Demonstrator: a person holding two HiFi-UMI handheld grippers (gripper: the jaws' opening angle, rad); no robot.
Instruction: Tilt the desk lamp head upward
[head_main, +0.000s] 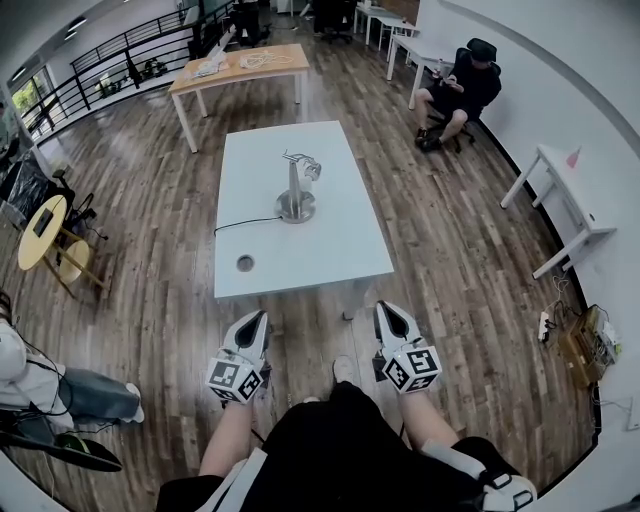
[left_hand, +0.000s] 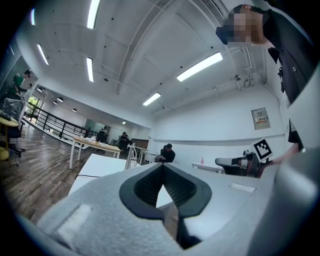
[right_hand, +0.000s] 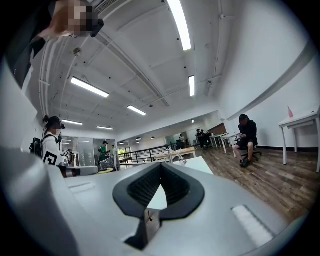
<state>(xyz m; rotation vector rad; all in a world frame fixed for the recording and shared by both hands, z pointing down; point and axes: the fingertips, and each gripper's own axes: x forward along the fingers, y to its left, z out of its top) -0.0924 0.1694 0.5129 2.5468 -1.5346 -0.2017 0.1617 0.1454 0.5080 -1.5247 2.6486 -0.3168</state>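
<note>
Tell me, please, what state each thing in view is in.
Left gripper: shut, empty, short of the white table.
Right gripper: shut, empty, also short of it.
Desk lamp: upright on the table, untouched; head tilt unclear.
Lamp cord: trailing off the table's left edge.

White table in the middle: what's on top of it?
A desk lamp on a round base, its black cable running off the left edge, and a round grommet near the front. The base hides whatever lies beneath it.
</note>
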